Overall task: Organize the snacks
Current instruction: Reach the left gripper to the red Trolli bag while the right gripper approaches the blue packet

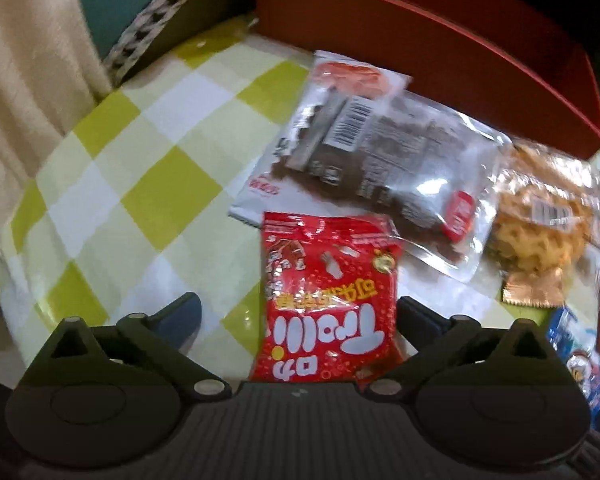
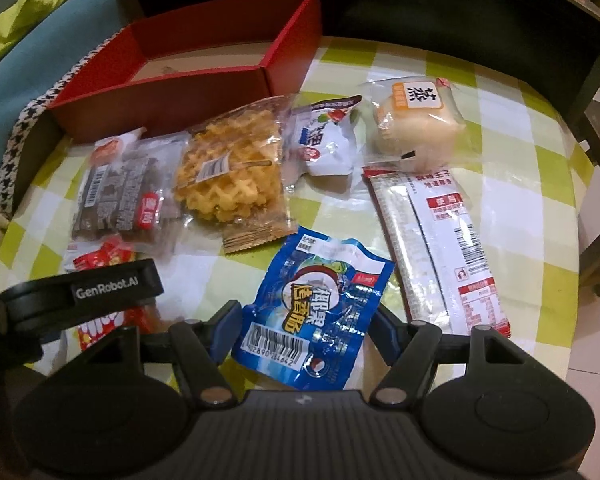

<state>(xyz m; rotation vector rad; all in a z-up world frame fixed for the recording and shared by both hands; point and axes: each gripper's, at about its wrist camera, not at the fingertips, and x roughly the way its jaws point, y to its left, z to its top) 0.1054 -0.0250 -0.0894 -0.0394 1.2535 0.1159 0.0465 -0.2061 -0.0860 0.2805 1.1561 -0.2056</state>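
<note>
Snacks spread on a green-and-white checked worktop [image 2: 512,92] before an open red cardboard box [image 2: 204,76].

Largest first: the box sits at 11 o'clock in the right wrist view. The long white pouch [image 2: 440,252], barcode printed, runs 12 to 6 o'clock. The clear bag of golden waffle [image 2: 228,176] lies beside a clear bag of brown pieces [image 2: 116,188]. The blue foil packet [image 2: 312,312], barcode toward the camera, lies between the right hand-held gripper [image 2: 302,328], jaws apart, not pressing. The left hand-held gripper [image 1: 296,320], marked "GenRobot.AI", stands wide open around the red "Trolli" packet [image 1: 324,300], lying lengthwise.
</note>
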